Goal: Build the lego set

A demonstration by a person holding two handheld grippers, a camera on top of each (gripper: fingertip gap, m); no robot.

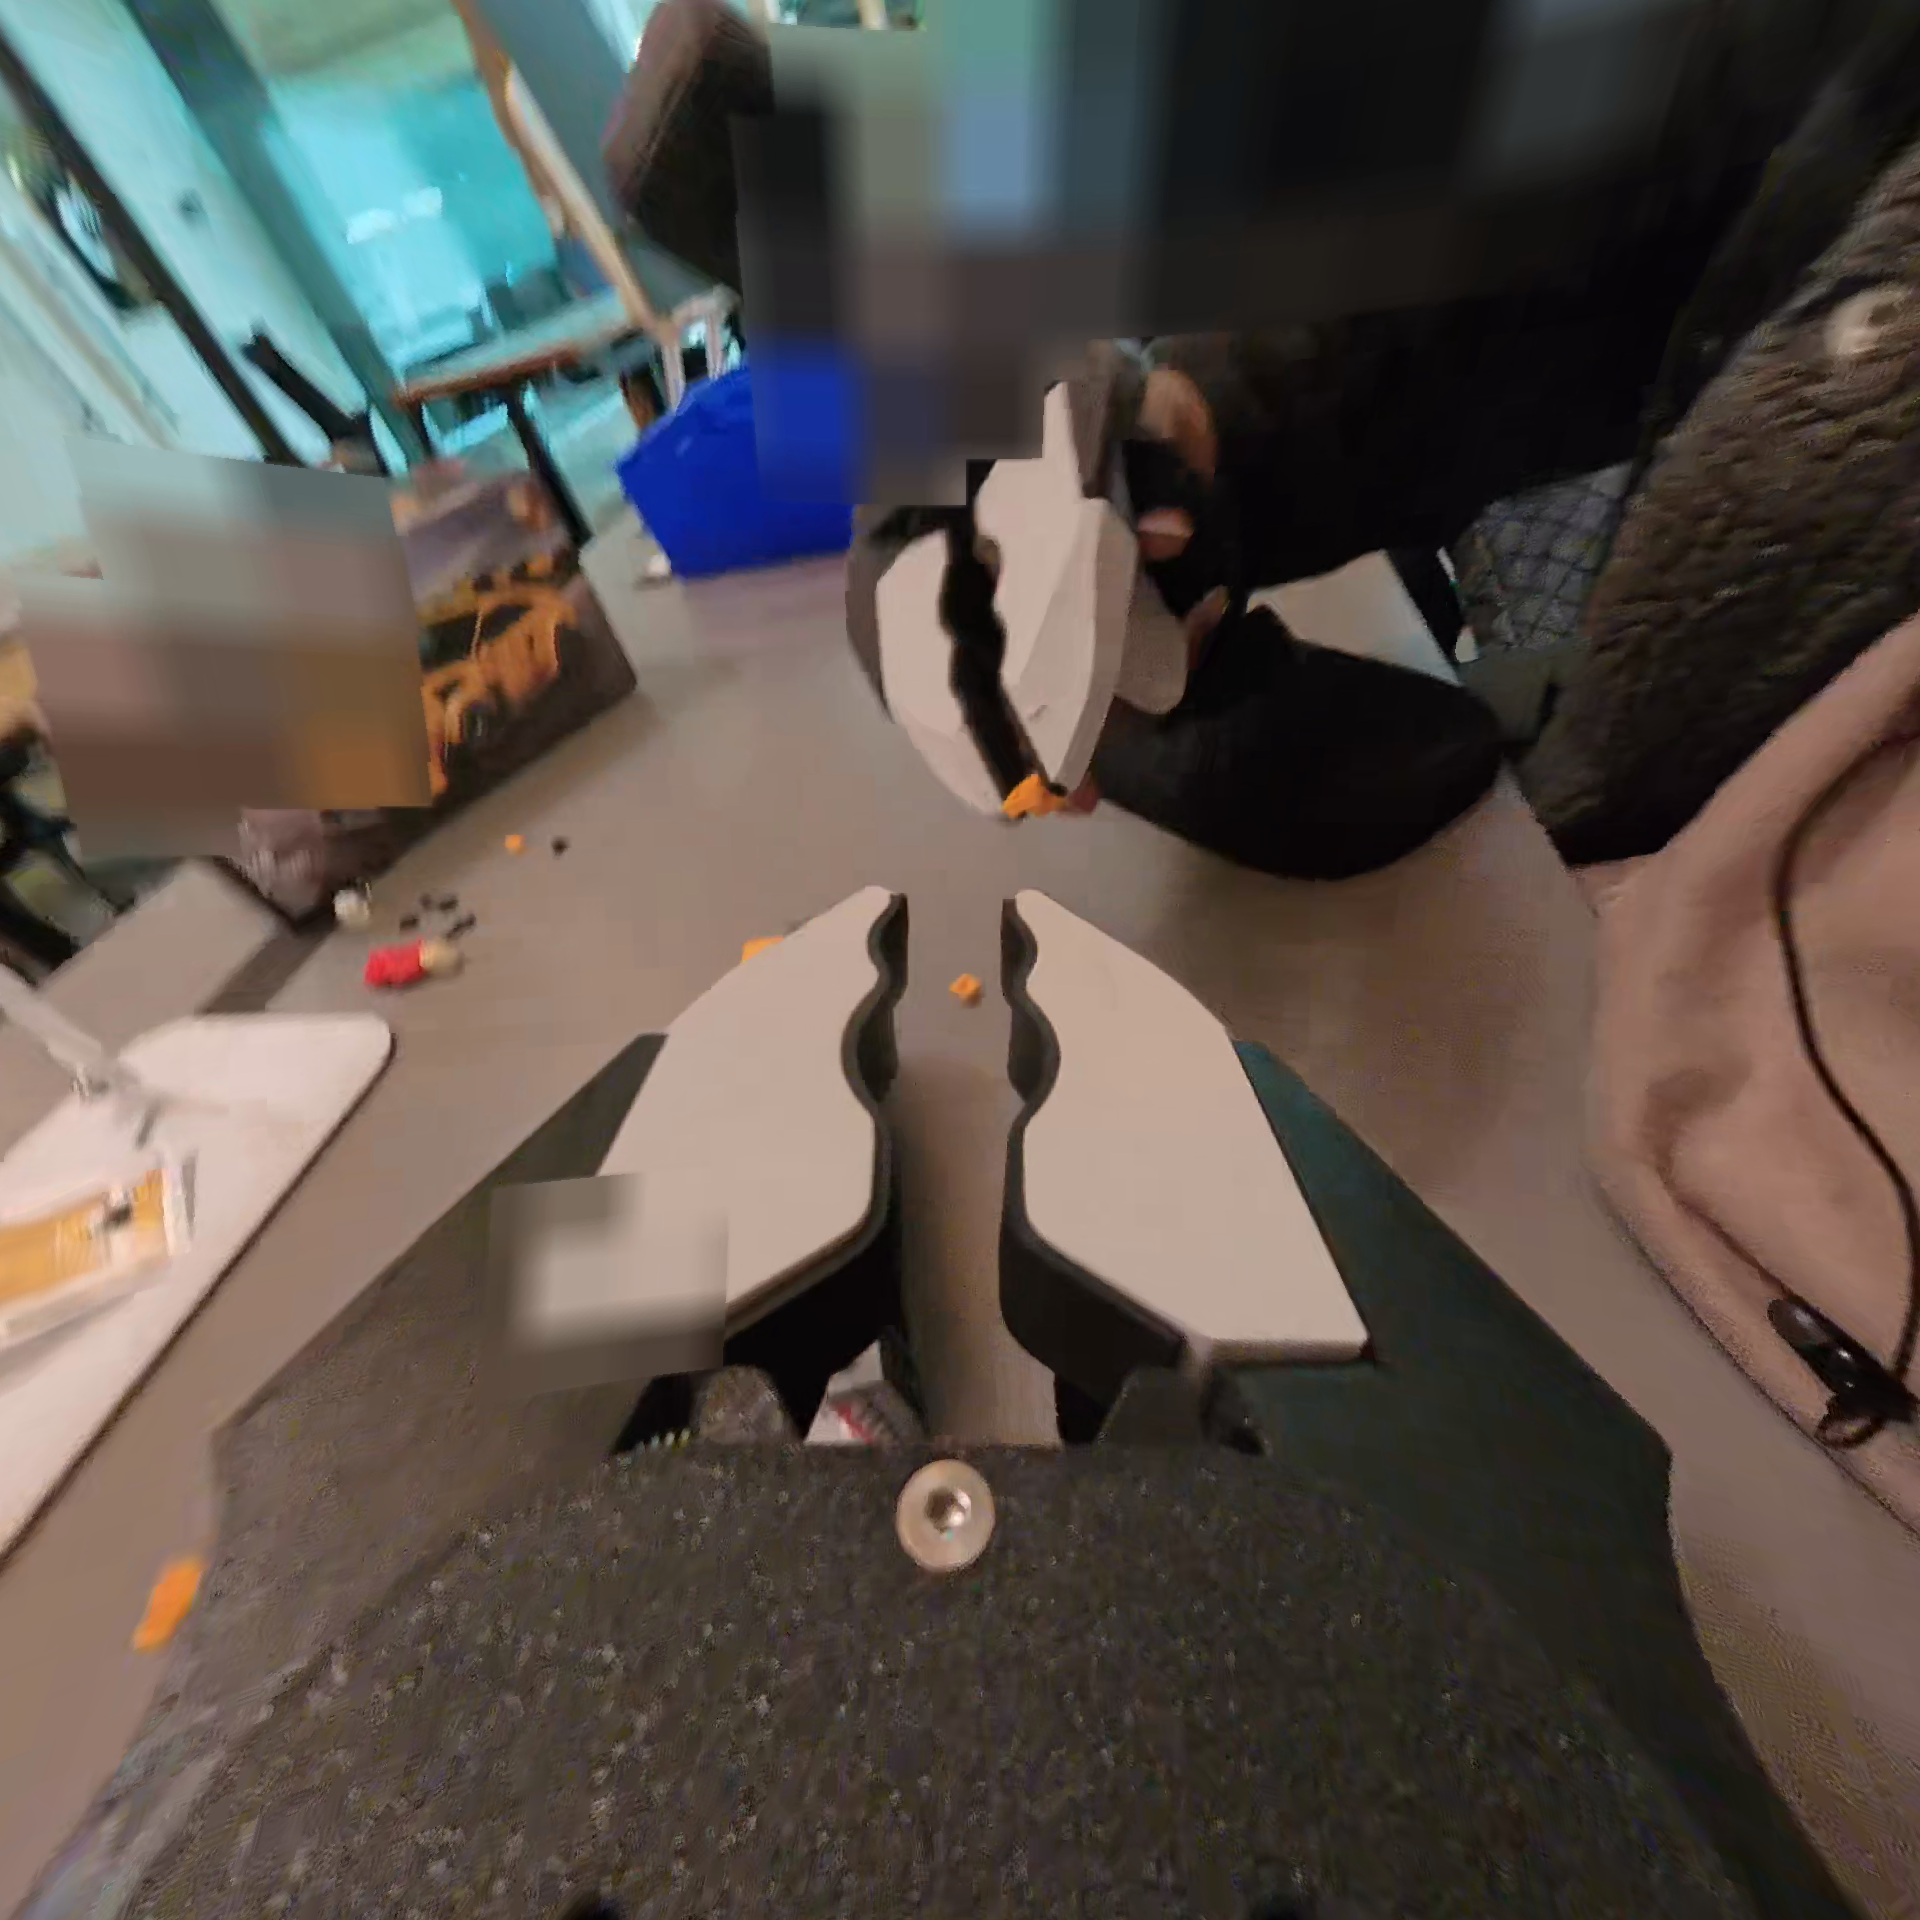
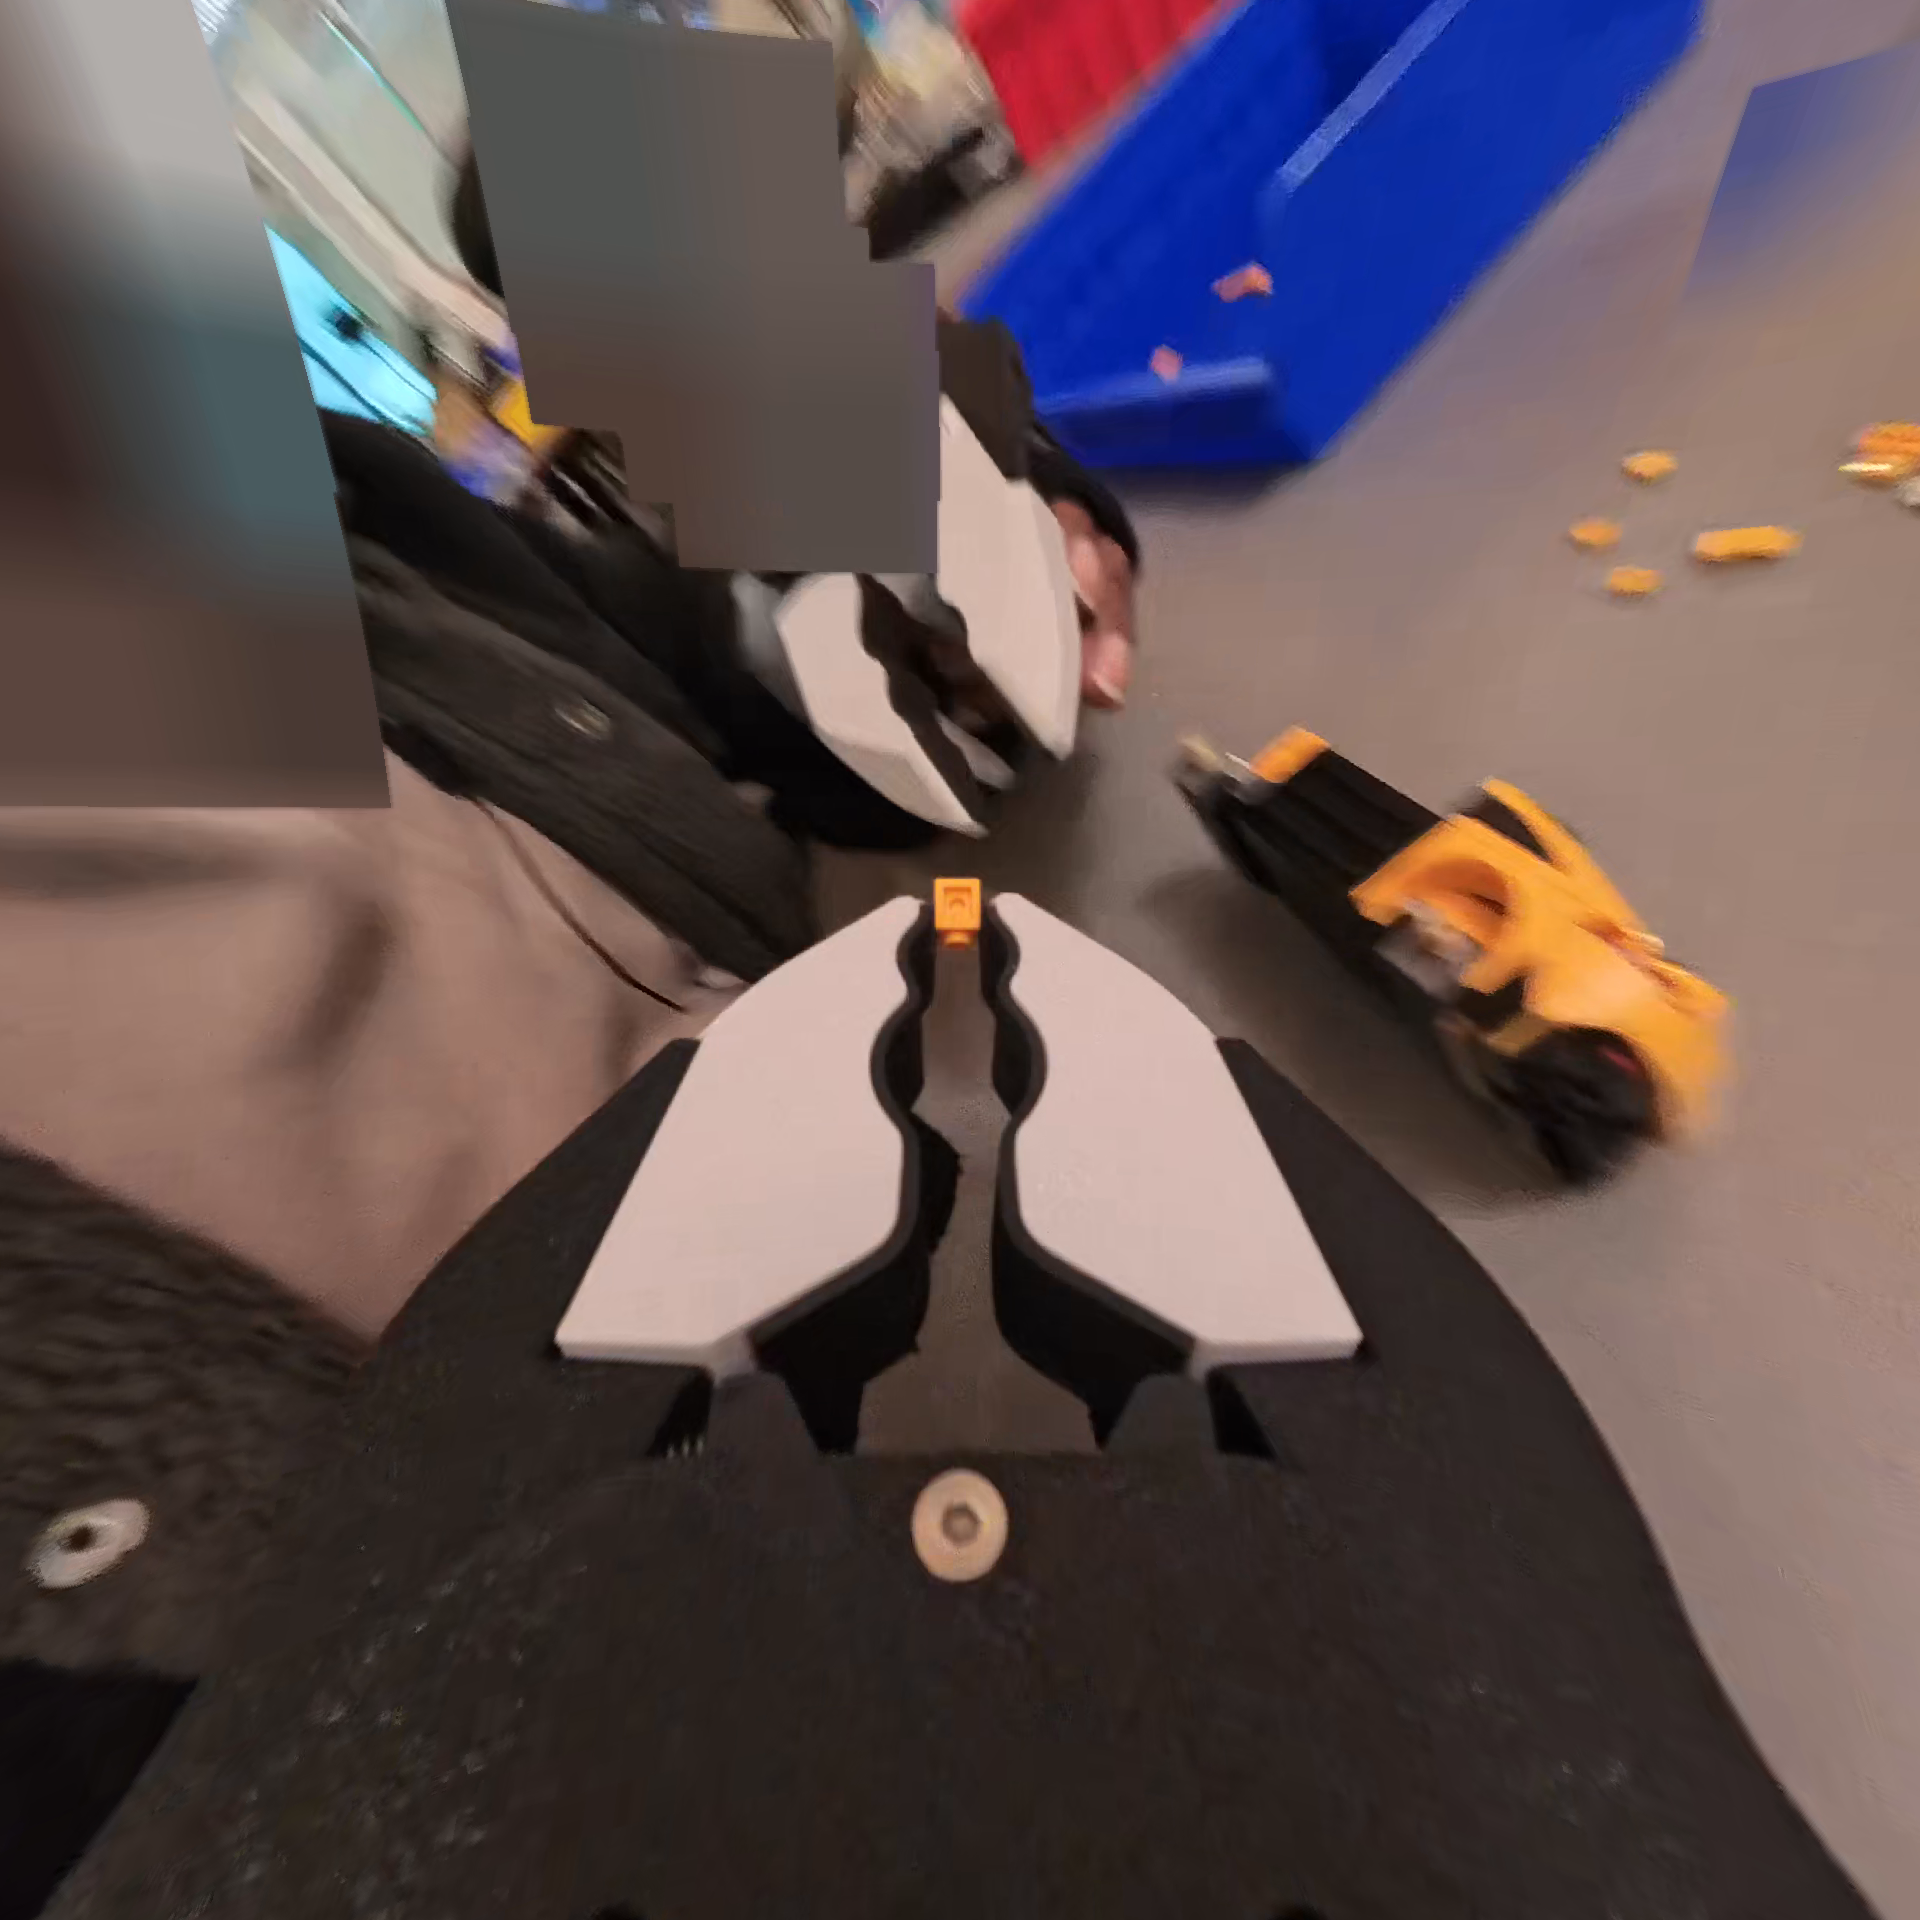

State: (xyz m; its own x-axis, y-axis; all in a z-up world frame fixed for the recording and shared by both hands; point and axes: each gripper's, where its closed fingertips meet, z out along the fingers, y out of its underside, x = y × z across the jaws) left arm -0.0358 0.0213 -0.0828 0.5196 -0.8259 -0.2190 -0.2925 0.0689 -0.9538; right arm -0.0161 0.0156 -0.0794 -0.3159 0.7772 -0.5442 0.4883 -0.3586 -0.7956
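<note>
— Well, how does the right gripper [image 2: 958, 914] stand?

— Narrow, pinched on a small orange brick [image 2: 957, 906] by its very tips. The brick sticks out past the fingertips, so the hold looks shallow to me. A bump or a twist could flick it out, and a piece that small would be hard to spot on the grey table [image 2: 1558, 1351].

— And the left gripper [image 1: 954, 914]?

— Its jaws stand apart with nothing in them. A tiny orange piece [image 1: 966, 988] lies on the table in the gap, seemingly touched by neither finger. Lowering could nudge it away rather than catch it.

— Are the two close?

— Near and tip to tip, with a short stretch of bare table between. That is the main risk, I think: one knocking the other and jarring the brick loose.

— What crowds the edges?

— From the right wrist view, a yellow and black toy car [image 2: 1475, 935] lies on its side to the right, near enough for a wide swing to clip it. Beyond it, a blue bin [image 2: 1195, 312] at the far side and loose orange pieces [image 2: 1745, 542] far right. From the left wrist view, a white board [image 1: 260, 1122] near left and a red piece [image 1: 400, 962] with small black bits [image 1: 442, 914] to the left.

— Open room?

— Mostly the grey strip in the middle, and the near right of the table.
</note>
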